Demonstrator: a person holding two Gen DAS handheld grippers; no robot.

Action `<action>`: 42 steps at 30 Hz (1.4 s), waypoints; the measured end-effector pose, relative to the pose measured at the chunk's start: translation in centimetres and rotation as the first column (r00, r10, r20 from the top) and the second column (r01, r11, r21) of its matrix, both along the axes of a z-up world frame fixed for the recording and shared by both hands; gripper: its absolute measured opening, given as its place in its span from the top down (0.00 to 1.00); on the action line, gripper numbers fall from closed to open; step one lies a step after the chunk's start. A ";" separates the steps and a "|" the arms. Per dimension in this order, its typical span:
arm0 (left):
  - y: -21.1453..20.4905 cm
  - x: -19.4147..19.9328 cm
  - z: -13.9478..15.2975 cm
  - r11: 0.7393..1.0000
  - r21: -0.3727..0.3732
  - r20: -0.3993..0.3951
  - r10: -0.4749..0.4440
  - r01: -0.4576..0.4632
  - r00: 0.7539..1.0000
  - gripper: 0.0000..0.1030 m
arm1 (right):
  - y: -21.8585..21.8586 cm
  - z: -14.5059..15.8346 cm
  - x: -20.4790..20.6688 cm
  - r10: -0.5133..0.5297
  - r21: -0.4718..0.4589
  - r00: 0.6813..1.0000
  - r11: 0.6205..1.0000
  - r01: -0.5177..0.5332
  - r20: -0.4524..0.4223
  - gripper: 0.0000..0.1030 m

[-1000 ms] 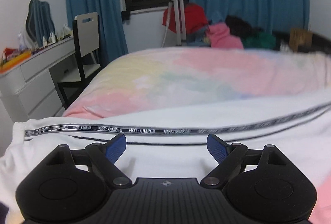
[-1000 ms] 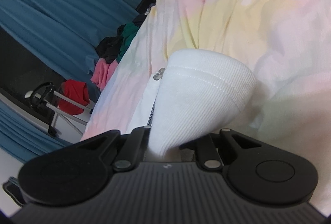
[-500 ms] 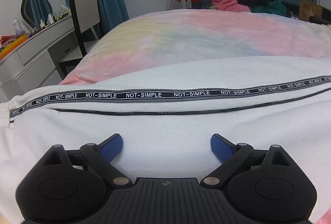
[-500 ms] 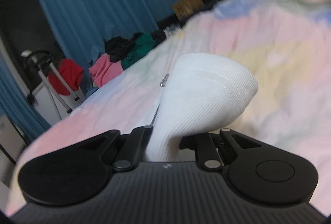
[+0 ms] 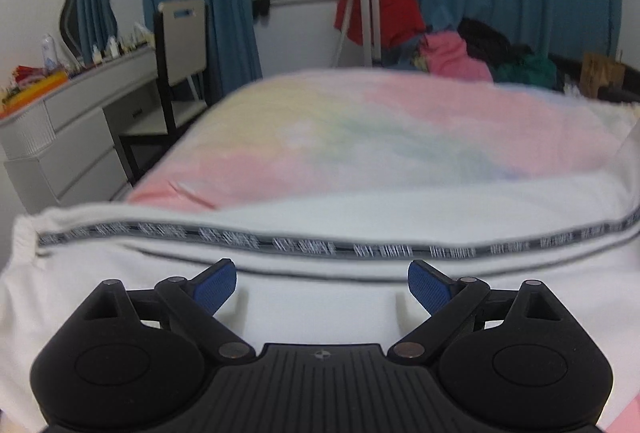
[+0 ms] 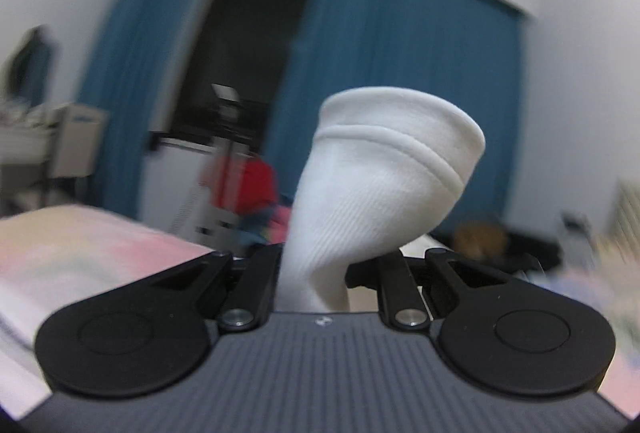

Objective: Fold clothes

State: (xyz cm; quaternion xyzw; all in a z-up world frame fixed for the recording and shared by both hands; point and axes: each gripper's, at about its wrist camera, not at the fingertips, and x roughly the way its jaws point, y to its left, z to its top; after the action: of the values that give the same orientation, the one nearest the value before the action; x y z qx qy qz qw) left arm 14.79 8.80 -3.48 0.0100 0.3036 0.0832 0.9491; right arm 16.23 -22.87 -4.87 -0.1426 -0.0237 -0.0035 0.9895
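The right gripper [image 6: 316, 273] pinches a ribbed cuff [image 6: 384, 177] of the white garment [image 5: 320, 229], raised above the bed [image 5: 400, 137]. The left gripper [image 5: 322, 287], jaws spread, hovers over the garment's lettered stripe [image 5: 304, 245] (text too blurred to read), apparently not touching.

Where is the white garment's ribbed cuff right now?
In the right wrist view, the ribbed cuff sticks up at centre frame, pinched in the shut right claw, in front of the blue curtains.
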 end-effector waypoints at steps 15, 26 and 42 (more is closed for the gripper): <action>5.3 -4.3 3.4 0.968 -0.246 0.093 0.076 -0.051 0.993 0.08 | 16.3 -13.6 -4.8 0.294 -0.473 0.880 0.756 -0.453 -0.373 0.85; 3.6 -4.0 2.9 0.956 -0.286 0.137 -0.019 0.057 0.990 0.08 | 17.3 -13.2 -5.0 0.323 -0.450 0.858 0.747 -0.490 -0.399 0.82; 2.6 -4.6 0.8 0.893 -0.429 0.070 -0.122 0.140 0.990 0.08 | 11.9 -6.1 -4.2 0.576 0.359 0.428 0.796 -0.488 -0.696 0.17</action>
State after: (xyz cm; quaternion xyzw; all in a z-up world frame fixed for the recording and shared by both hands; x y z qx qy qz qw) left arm 10.22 11.39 -2.66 -0.1820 0.2935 -0.0500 0.9371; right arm 12.08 -10.98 -10.97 -0.0639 0.3624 0.3698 0.8532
